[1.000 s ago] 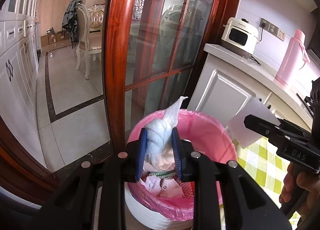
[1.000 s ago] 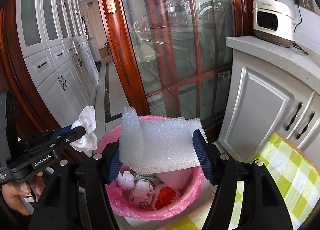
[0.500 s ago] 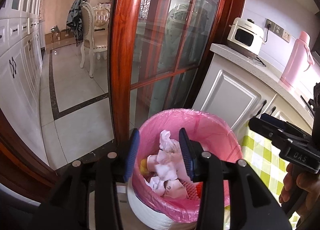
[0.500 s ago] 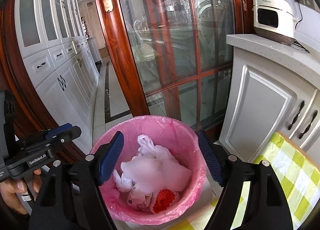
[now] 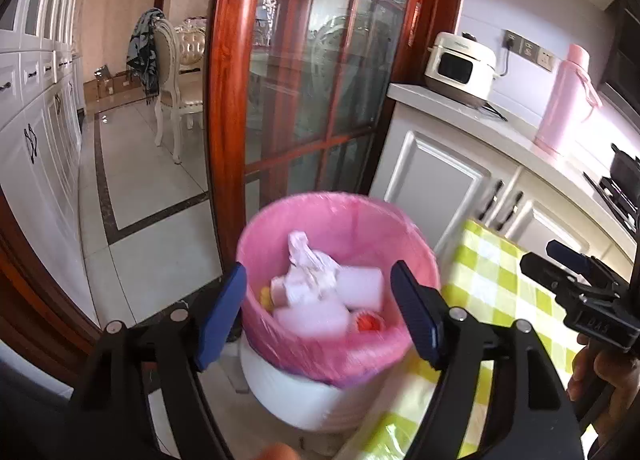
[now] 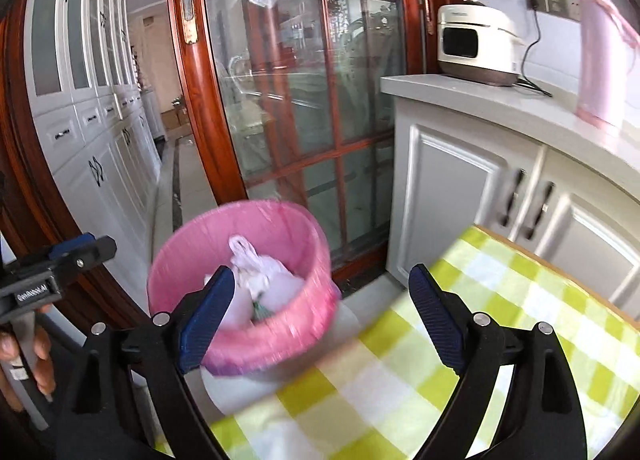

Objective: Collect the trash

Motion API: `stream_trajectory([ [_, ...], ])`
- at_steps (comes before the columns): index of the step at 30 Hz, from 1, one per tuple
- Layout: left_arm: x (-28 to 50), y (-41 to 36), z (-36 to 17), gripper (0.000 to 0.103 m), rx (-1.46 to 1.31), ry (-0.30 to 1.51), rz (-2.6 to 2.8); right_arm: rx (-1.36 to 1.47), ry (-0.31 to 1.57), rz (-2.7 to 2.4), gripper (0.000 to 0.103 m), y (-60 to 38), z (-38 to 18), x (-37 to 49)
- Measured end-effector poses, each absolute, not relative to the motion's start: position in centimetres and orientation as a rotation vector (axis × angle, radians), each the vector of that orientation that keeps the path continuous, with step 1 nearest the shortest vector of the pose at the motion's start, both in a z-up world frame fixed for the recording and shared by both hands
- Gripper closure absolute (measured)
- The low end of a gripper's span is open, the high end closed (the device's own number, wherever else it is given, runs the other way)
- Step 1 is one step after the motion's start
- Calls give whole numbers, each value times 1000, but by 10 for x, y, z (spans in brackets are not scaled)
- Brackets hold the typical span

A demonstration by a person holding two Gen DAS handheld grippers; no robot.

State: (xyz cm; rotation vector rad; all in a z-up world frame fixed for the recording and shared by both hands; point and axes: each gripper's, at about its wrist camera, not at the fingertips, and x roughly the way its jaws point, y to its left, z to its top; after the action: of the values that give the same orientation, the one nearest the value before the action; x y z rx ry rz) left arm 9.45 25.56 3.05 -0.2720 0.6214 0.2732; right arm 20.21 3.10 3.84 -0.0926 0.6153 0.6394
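Holding both grippers wide, you have nothing between either pair of jaws, which have just been opening. Your left gripper (image 5: 320, 316) frames the bin (image 5: 340, 344), whose pink liner holds the trash (image 5: 316, 288). Your right gripper (image 6: 322, 312) hangs beside the bin, over the edge of the checked cloth (image 6: 480, 300).
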Motion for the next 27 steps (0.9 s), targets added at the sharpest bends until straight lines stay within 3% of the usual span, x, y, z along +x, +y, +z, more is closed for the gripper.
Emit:
stream_trajectory([
  [27, 64, 222, 24, 14, -243, 646, 315, -110, 606, 612, 18, 11, 29, 172],
])
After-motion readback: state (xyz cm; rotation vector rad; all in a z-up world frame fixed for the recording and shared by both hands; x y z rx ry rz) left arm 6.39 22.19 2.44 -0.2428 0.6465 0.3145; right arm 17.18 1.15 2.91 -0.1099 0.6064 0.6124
